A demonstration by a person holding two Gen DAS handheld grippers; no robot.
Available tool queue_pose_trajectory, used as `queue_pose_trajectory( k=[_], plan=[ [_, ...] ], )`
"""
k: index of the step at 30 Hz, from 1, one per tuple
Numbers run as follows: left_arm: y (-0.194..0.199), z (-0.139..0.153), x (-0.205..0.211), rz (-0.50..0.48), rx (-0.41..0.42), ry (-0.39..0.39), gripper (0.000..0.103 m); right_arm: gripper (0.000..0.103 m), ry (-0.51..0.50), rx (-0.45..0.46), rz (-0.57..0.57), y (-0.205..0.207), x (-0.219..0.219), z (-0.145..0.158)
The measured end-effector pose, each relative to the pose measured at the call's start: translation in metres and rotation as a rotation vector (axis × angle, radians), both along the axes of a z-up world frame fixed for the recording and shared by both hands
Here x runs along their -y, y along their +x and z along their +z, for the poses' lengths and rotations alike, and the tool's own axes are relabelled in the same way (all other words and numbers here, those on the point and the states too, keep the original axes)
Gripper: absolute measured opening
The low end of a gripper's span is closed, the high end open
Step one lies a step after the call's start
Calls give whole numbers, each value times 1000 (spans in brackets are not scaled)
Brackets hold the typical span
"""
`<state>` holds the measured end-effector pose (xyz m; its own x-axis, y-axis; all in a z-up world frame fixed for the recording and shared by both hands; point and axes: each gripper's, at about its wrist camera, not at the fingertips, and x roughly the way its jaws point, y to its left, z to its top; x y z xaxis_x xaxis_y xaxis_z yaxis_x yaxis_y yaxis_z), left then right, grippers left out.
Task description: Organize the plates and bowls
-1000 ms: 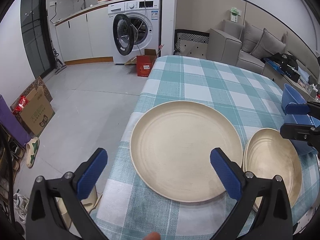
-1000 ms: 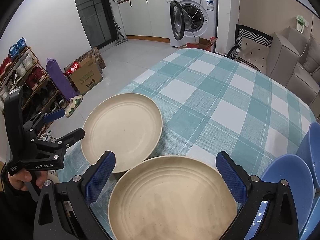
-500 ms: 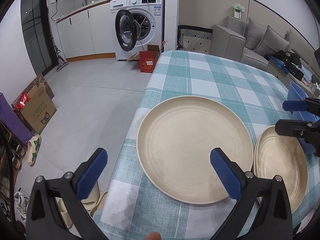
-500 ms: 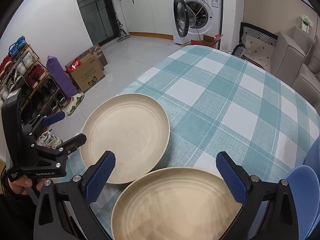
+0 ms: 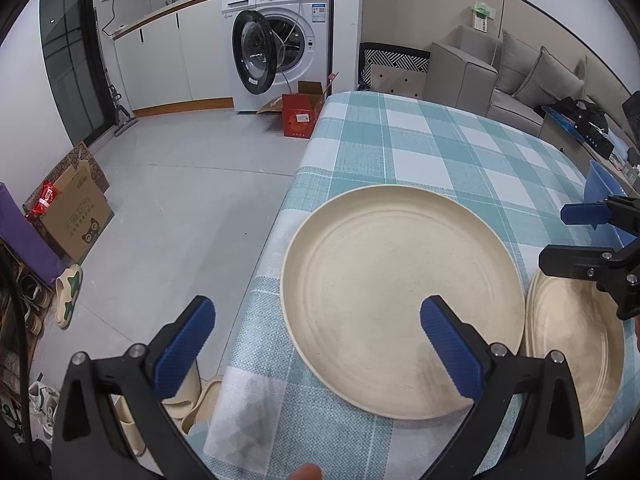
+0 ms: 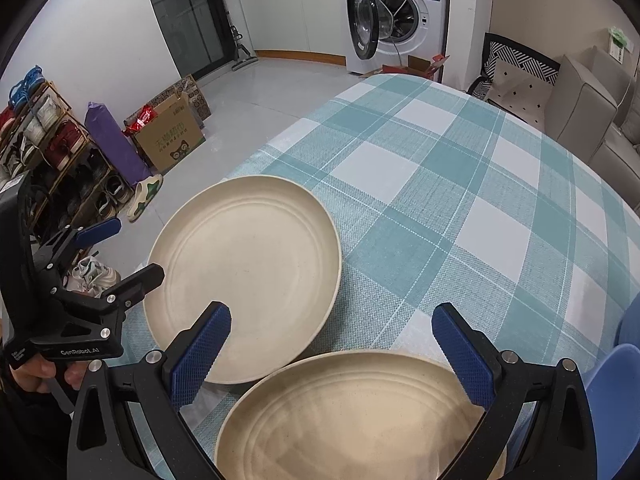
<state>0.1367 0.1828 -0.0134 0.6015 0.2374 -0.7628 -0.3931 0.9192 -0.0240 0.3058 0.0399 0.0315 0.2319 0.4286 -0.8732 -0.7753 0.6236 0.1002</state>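
A large cream plate point(image 5: 400, 304) point(image 6: 244, 276) lies near the left edge of the teal checked table point(image 5: 420, 148) point(image 6: 440, 200). A second, ridged cream plate point(image 5: 576, 356) point(image 6: 352, 416) sits just to its right, their rims almost touching. My left gripper point(image 5: 316, 322) point(image 6: 132, 250) is open, its right finger over the large plate's near rim and its left finger out past the table edge. My right gripper point(image 6: 331, 320) point(image 5: 576, 236) is open above the far rim of the ridged plate, holding nothing. Blue bowls point(image 6: 616, 400) point(image 5: 600, 192) stand at the right.
The table edge drops to a grey floor on the left, with slippers point(image 5: 68, 296) and a cardboard box point(image 5: 76, 212) point(image 6: 168, 136) below. A washing machine point(image 5: 280, 40) with its door open and a red box point(image 5: 300, 116) stand beyond; a grey sofa point(image 5: 520, 76) is at the back right.
The left gripper has come nearer the large plate, which now fills more of its view. In the right wrist view both plates sit lower in frame. Both grippers stay open.
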Motion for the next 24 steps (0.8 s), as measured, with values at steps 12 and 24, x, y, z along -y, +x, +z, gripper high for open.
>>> queue_pose_trajectory(
  k=[12,24],
  plan=[
    [4,-13,-6,15,-33,-13,103,102,-56,-37,13,9,-13,-22],
    [6,-17,-6,11,-51,-21,103,102,-69,-65,28,14,-22,-33]
  ],
)
